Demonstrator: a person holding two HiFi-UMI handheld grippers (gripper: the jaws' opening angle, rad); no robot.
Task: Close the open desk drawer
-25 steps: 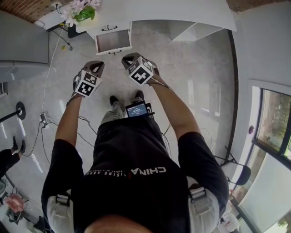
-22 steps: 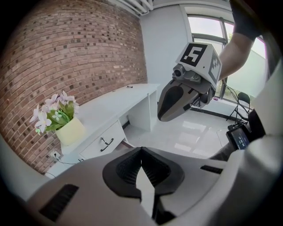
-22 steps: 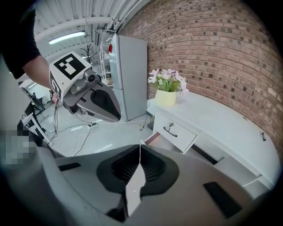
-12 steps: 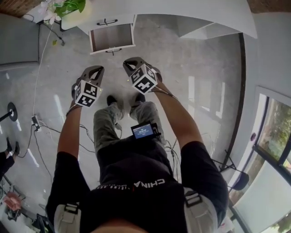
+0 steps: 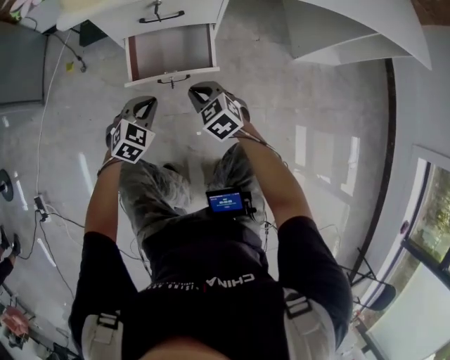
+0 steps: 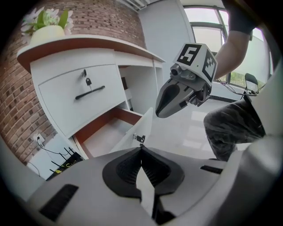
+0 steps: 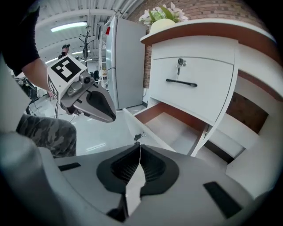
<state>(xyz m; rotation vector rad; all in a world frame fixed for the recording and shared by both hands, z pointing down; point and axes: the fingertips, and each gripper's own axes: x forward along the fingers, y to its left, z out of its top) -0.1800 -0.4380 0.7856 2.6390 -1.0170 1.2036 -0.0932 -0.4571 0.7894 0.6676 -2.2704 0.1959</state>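
The open desk drawer [image 5: 171, 50] is seen pulled out beneath the closed upper drawer [image 5: 197, 13], and the left gripper [image 5: 145, 104] and right gripper [image 5: 202, 90] are held near its front panel, each with jaws pressed together on nothing.

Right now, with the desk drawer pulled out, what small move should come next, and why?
Probably ease the right gripper forward until its closed tips meet the drawer front beside the handle. The drawer stands open. Both the right and the left gripper have their jaws together and hold nothing, and in the head view both seem to stop just short of the front.
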